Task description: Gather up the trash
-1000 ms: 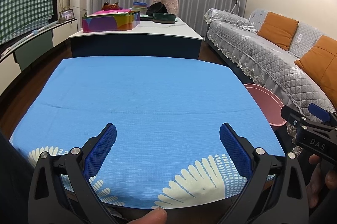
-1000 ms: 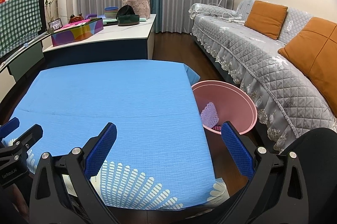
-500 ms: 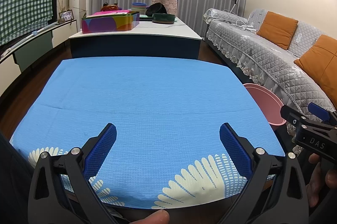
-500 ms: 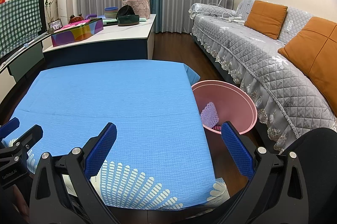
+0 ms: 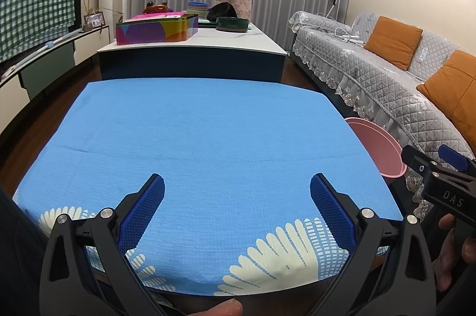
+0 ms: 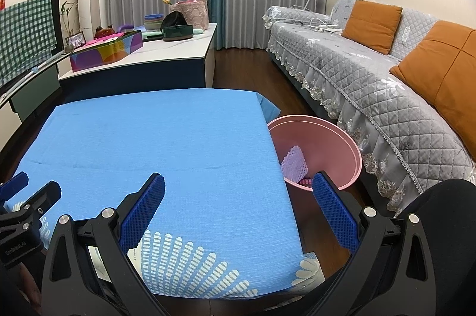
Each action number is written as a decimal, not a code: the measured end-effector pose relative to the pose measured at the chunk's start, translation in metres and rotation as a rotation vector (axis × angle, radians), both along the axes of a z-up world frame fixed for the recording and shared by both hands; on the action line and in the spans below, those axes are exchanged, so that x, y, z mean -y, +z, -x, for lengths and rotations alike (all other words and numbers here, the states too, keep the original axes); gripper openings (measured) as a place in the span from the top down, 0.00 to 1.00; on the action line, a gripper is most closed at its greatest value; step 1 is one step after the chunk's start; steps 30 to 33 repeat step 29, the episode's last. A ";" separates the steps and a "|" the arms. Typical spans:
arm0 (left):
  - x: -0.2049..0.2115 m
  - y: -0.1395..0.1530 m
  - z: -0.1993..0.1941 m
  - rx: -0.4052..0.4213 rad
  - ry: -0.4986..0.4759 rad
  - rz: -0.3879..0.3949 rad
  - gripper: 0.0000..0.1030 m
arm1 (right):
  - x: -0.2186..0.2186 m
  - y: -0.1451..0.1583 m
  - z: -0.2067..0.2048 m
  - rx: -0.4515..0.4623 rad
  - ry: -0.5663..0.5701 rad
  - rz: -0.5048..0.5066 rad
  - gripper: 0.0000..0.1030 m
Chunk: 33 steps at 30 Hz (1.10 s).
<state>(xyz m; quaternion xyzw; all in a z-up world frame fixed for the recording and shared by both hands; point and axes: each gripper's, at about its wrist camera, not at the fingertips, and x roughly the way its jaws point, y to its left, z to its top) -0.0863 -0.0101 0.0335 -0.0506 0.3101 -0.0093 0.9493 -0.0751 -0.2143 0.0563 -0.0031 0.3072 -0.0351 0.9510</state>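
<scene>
Right wrist: round pink bin [image 6: 351, 137], foam netting [image 6: 293, 162]

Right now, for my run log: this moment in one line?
left gripper: open, empty | right gripper: open, empty | bin: beside table, foam net inside | tablecloth: no trash visible

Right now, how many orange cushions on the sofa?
2. The far orange cushion leans on the backrest toward the curtain end of the grey sofa; the near orange cushion sits closer, partly cut off by the frame edge.

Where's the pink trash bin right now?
The pink bin stands on the floor at the right edge of the blue-covered table, between it and the grey sofa; a white foam net lies inside.
</scene>
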 end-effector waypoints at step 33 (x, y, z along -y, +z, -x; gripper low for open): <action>-0.001 -0.002 -0.003 -0.007 -0.005 -0.008 0.08 | 0.001 0.000 -0.002 -0.003 0.001 -0.008 0.05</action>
